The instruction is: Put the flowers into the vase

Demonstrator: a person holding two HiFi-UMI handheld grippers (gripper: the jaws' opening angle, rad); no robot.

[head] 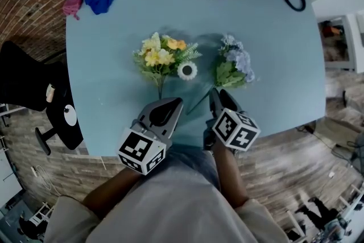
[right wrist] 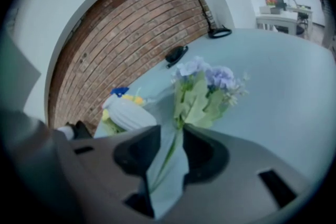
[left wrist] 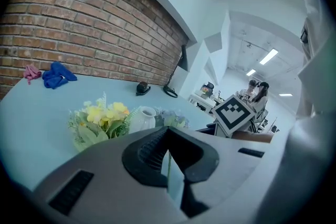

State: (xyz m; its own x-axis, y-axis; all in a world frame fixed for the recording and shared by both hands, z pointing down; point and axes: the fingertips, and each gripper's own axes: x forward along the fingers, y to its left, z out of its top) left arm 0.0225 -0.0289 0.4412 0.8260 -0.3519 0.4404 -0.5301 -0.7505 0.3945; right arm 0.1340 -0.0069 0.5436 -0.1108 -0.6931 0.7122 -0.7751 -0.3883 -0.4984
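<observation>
1. Left gripper (head: 170, 104) was shut on the yellow flowers (head: 162, 57) — the thin stem (head: 160, 90) could slip out.
2. Right gripper (right wrist: 168, 134) was open round the blue flowers (head: 236, 62); closing might miss them.
3. Vase (head: 187, 70) stood between the bunches — a bump could tip it.

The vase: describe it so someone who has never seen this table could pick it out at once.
On the pale blue table, two bunches sit mid-table: yellow flowers on the left of the head view, blue flowers on the right. The vase stands between them, small and white, the only thing there with a dark round mouth.
</observation>
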